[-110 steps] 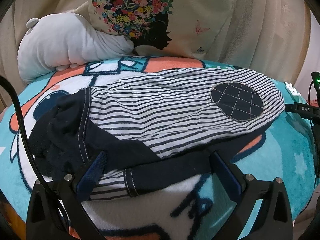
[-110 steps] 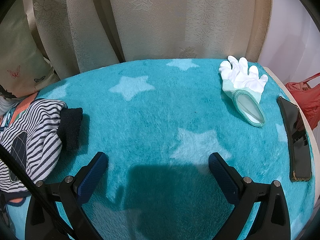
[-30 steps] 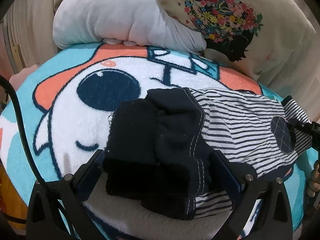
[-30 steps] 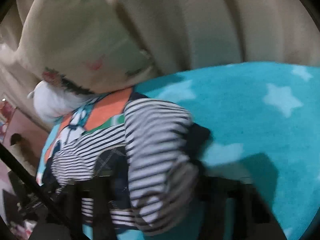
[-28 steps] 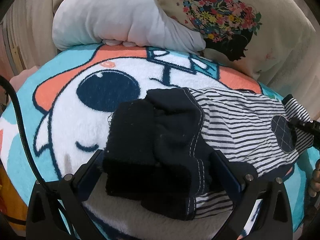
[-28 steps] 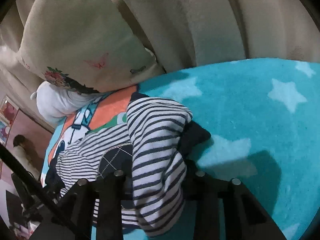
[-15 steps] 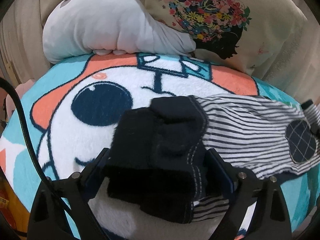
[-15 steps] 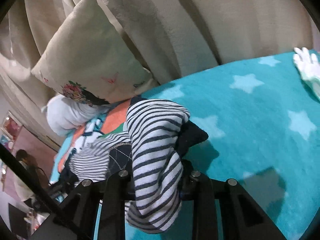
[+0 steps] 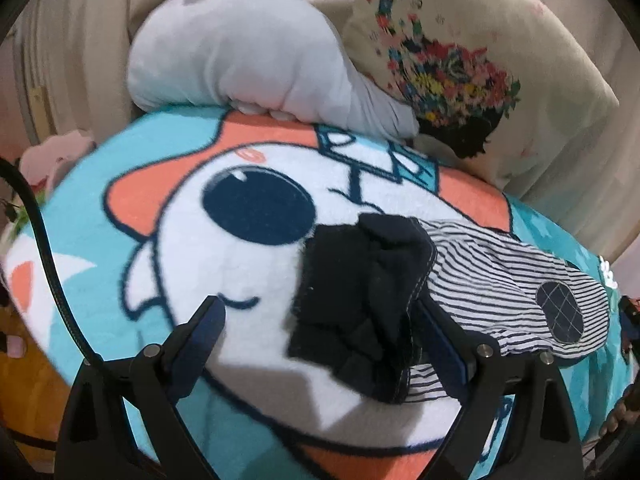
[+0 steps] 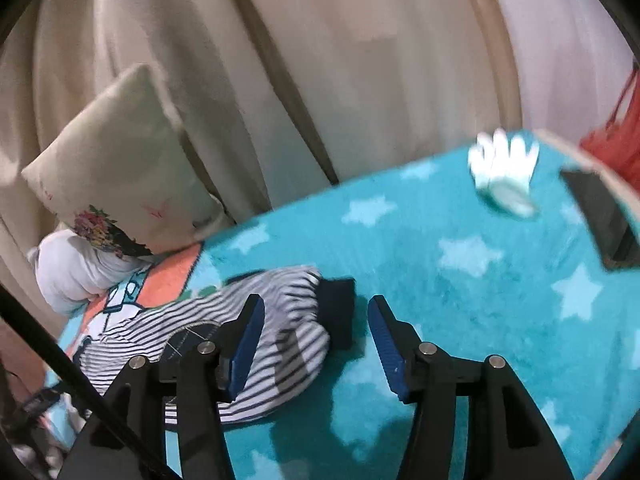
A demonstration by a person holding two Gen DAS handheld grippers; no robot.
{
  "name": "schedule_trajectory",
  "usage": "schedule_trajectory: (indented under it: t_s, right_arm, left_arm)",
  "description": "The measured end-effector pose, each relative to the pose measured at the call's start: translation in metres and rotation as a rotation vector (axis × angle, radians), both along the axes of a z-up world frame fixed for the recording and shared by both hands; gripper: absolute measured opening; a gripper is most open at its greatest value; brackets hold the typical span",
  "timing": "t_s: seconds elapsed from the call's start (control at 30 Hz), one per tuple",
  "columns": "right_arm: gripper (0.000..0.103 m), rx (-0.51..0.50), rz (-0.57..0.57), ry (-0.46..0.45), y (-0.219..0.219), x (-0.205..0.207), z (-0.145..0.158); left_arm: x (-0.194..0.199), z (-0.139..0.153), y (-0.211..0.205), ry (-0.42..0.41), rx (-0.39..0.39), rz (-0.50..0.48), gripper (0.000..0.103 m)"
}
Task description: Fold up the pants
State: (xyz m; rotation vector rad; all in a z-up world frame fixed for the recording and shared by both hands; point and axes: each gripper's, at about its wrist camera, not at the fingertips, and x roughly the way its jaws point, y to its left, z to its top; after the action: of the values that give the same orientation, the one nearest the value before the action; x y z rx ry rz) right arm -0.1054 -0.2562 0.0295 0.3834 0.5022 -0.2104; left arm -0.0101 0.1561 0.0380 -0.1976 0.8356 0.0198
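Pants [image 9: 480, 280] lie folded on a teal cartoon blanket [image 9: 168, 240], dark waistband bunched at the left end, striped leg with its dark round patch [image 9: 559, 312] running right.

Left gripper [image 9: 320, 332]: jaws spread wide, not clamping; the waistband bunch sits between them, the right pad just beside the cloth, the left pad clear over bare blanket.

Right gripper [image 10: 316, 344]: jaws opening; the striped fold and dark cuff [image 10: 340, 312] lie between the pads, no squeeze visible.

Open room: a broad starred teal stretch right of the pants. At its far right edge lie a white glove [image 10: 504, 168] and a dark flat case [image 10: 604, 216], well apart from the pants.

Far side closed off by a grey plush [image 9: 248, 64], a floral cushion [image 9: 480, 72] and beige curtains [image 10: 320, 60].
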Motion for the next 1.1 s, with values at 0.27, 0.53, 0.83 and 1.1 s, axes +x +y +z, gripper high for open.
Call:
schedule_trajectory:
  t_s: [0.27, 0.53, 0.83, 1.1]
  right_arm:
    - [0.072, -0.006, 0.154, 0.034, 0.034, 0.004, -0.003]
    - [0.072, -0.087, 0.206, 0.096, 0.065, 0.005, -0.018]
    - [0.074, -0.077, 0.214, 0.105, 0.065, 0.001, -0.024]
    - [0.074, -0.075, 0.209, 0.104, 0.064, -0.001, -0.026]
  left_arm:
    - [-0.012, 0.013, -0.003, -0.049, 0.108, 0.034, 0.094]
    - [-0.023, 0.019, -0.019, -0.088, 0.198, 0.026, 0.094]
    - [-0.029, 0.017, -0.026, -0.079, 0.223, 0.027, 0.094]
    - [-0.027, 0.014, -0.027, -0.061, 0.233, 0.028, 0.094]
